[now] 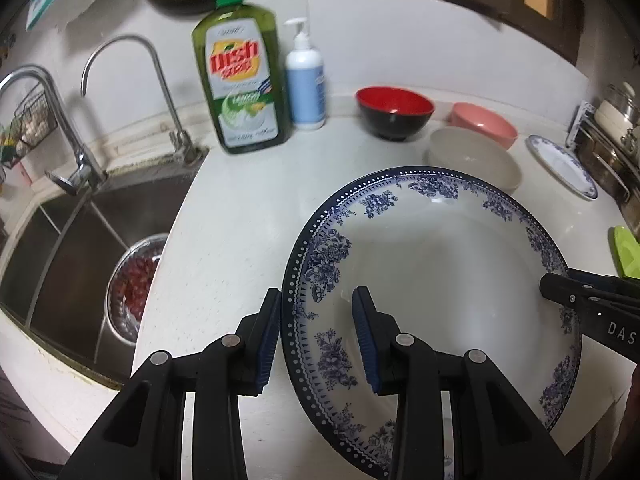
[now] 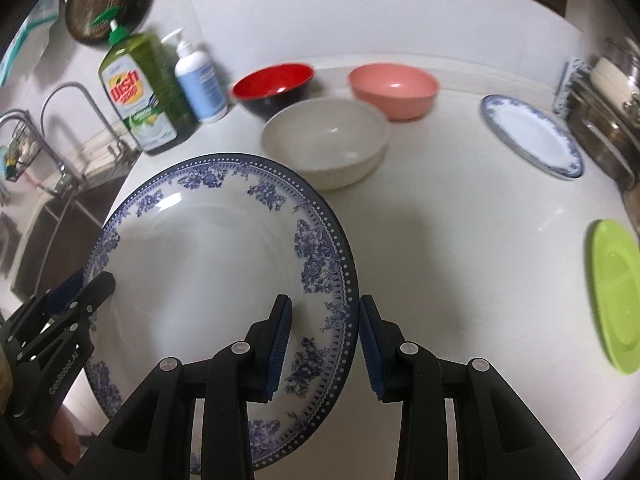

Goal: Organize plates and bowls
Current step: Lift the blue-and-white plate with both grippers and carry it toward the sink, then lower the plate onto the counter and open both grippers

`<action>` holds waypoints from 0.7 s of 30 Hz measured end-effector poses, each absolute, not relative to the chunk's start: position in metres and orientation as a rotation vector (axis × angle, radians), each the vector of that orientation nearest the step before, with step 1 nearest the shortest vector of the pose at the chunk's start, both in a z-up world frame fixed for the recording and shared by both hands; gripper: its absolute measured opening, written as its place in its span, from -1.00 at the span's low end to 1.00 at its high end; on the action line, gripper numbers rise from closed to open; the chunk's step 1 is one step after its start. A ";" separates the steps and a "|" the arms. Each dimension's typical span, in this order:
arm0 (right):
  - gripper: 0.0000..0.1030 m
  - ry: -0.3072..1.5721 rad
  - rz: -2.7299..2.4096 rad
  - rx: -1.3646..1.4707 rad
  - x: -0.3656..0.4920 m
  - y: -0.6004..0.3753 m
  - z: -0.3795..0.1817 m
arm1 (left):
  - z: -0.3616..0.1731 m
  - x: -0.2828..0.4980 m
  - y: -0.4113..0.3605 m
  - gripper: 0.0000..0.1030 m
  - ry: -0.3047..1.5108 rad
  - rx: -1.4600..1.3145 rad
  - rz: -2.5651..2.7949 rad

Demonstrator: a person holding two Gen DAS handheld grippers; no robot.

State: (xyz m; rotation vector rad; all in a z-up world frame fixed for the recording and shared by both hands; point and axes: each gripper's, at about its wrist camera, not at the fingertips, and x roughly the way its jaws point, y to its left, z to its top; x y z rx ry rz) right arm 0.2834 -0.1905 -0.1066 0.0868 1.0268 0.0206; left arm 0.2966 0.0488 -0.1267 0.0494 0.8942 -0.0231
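Blue-floral plate (image 1: 432, 280) (rim clamped both sides) tilted above the counter (image 1: 240, 240).

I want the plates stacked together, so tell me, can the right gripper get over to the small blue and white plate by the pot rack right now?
Probably not yet. The right gripper is shut on the rim of the large blue-patterned plate, shared with the left gripper. The countertop toward the small plate looks unobstructed, though.

On the counter (image 2: 460, 240), three bowls (image 2: 326, 142) sit behind the large plate (image 2: 208, 248), soap bottles (image 2: 140, 88) to their left, a smaller plate (image 2: 532, 140) to their right.
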 end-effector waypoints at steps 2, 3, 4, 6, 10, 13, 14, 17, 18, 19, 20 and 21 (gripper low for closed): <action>-0.32 1.040 0.026 0.082 0.284 -0.191 -0.108 | -0.133 0.297 0.054 -0.30 0.906 0.049 -0.014; -0.32 1.049 0.029 0.079 0.286 -0.186 -0.113 | -0.135 0.299 0.055 -0.30 0.908 0.049 -0.014; -0.32 1.057 0.031 0.079 0.287 -0.182 -0.117 | -0.139 0.300 0.058 -0.30 0.913 0.051 -0.012; -0.32 1.074 0.035 0.079 0.290 -0.175 -0.125 | -0.144 0.301 0.061 -0.30 0.921 0.053 -0.012; -0.32 1.101 0.034 0.078 0.293 -0.166 -0.136 | -0.155 0.304 0.067 -0.30 0.944 0.050 -0.015; -0.32 1.119 0.029 0.071 0.296 -0.161 -0.143 | -0.162 0.307 0.069 -0.30 0.960 0.045 -0.017; -0.32 1.123 0.028 0.067 0.296 -0.160 -0.145 | -0.164 0.307 0.070 -0.30 0.964 0.045 -0.016; -0.32 1.138 0.027 0.065 0.298 -0.158 -0.147 | -0.168 0.308 0.071 -0.30 0.971 0.046 -0.016; -0.32 1.143 0.026 0.062 0.300 -0.157 -0.149 | -0.170 0.309 0.072 -0.30 0.974 0.045 -0.016; -0.32 1.146 0.027 0.062 0.301 -0.157 -0.149 | -0.171 0.309 0.073 -0.29 0.978 0.045 -0.017; -0.32 1.150 0.027 0.058 0.301 -0.156 -0.150 | -0.173 0.310 0.073 -0.29 0.981 0.045 -0.018; -0.32 1.152 0.027 0.057 0.302 -0.156 -0.151 | -0.174 0.310 0.073 -0.29 0.985 0.045 -0.017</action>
